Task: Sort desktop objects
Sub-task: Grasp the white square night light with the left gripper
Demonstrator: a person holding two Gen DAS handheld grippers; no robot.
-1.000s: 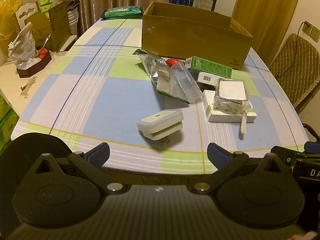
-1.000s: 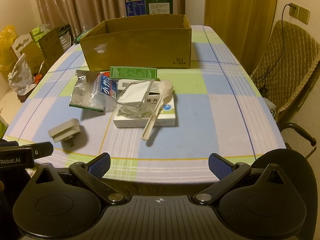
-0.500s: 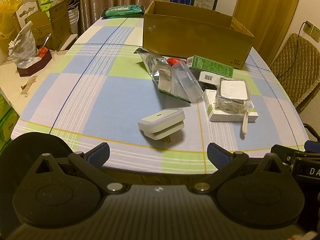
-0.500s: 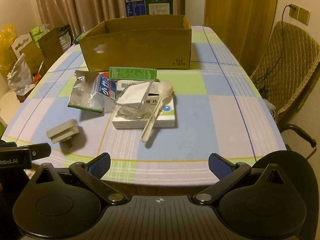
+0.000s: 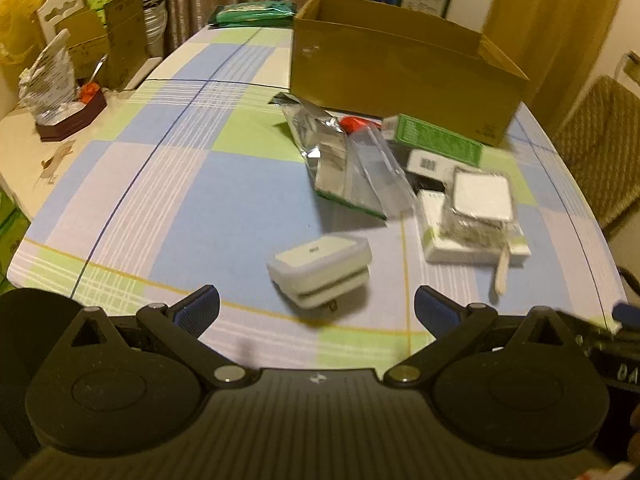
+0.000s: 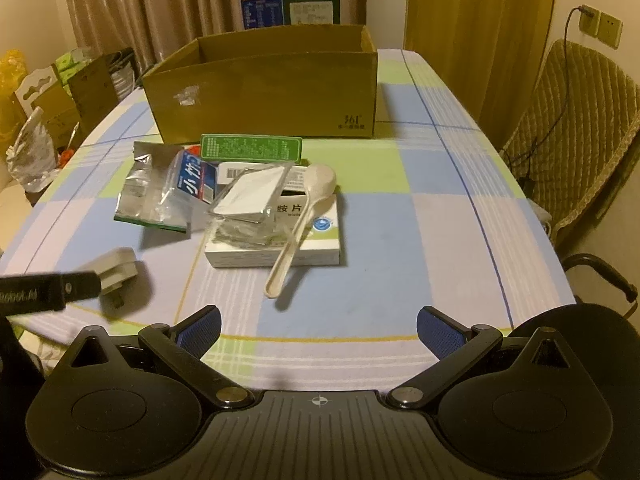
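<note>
Holding both tools spread wide and empty, we are hovering the left gripper [image 5: 316, 310] just before a white plug adapter [image 5: 320, 270], prongs pointing toward us. Beyond the adapter, right of it, a spoon [image 6: 298, 232] is lying lengthwise, bowl toward the cardboard box [image 6: 264, 92]; our right gripper [image 6: 318, 332] is facing it.

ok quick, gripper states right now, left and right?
Left gripper: open, holding nothing; the white plug adapter lies on the table just ahead of it.
Right gripper: open, holding nothing.
</note>
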